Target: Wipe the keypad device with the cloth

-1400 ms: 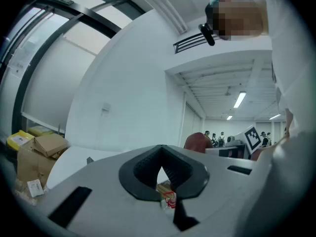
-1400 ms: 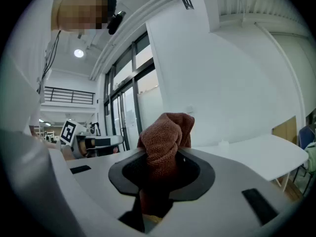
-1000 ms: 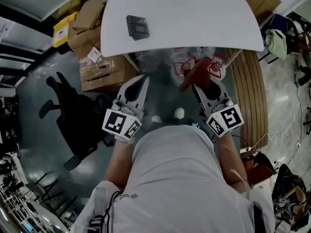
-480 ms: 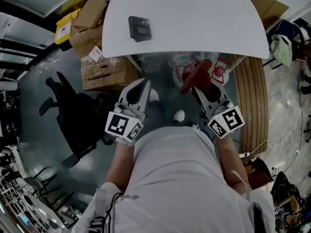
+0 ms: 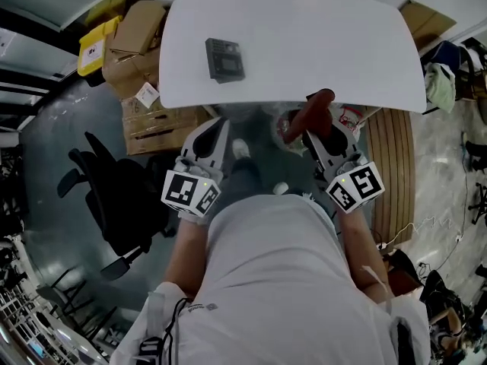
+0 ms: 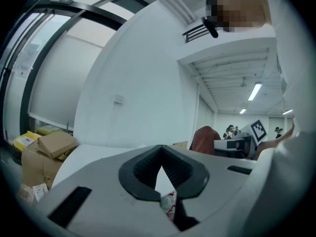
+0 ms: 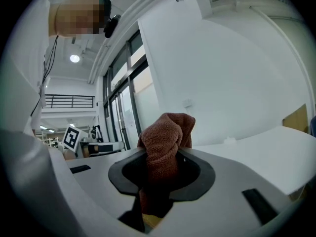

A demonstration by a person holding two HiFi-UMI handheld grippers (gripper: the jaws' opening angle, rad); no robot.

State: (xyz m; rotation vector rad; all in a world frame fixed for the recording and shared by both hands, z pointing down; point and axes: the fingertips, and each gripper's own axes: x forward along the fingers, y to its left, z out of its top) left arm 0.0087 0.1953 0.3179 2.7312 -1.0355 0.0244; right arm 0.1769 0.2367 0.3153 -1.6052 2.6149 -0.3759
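Observation:
The dark keypad device point(image 5: 225, 58) lies flat on the white table point(image 5: 319, 44), toward its left half. My right gripper point(image 5: 310, 130) is shut on a reddish-brown cloth point(image 5: 310, 112), point(image 7: 167, 138), which sticks up bunched from the jaws just at the table's near edge. My left gripper point(image 5: 216, 128) hangs below the near edge, nearer me than the device, its jaws shut with nothing in them point(image 6: 163, 174). Both grippers are held in front of the person's body.
Cardboard boxes point(image 5: 144, 74) and a yellow bin point(image 5: 97, 46) are stacked left of the table. A black office chair point(image 5: 114, 196) stands at the left. Plastic bags point(image 5: 281, 116) lie under the table's near edge. A wooden slatted panel point(image 5: 394, 166) sits to the right.
The table and the device have drawn nearer in the head view. Both grippers have risen toward the table's near edge; the cloth now reaches it. The jaws have stayed as they were.

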